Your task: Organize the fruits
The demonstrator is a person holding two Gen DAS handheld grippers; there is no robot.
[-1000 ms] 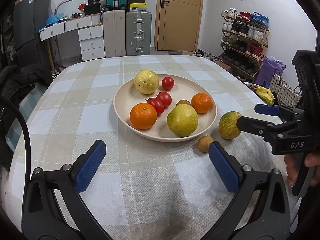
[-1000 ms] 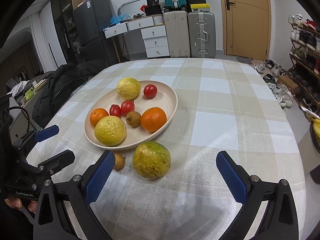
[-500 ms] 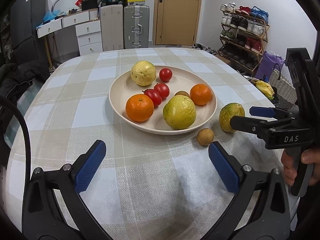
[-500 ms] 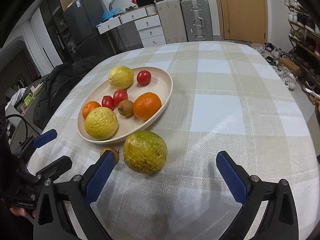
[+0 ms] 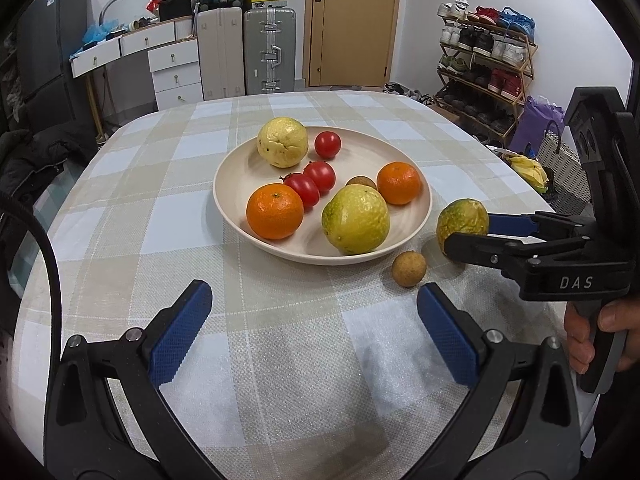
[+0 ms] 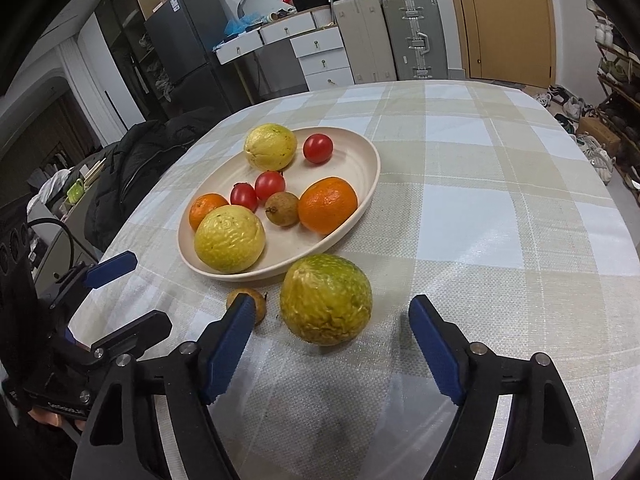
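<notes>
Two fruits lie off the plate [image 6: 360, 196]: a green one [image 6: 326, 300] and a longan [image 6: 246, 304]. I hold my right gripper [image 6: 330, 344] spread around the green one, ready to clamp; my left gripper [image 5: 312, 330] waits spread wide, empty.

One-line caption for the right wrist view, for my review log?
Open right gripper closing in on a green-yellow fruit beside the plate; small brown fruit nearby.
</notes>
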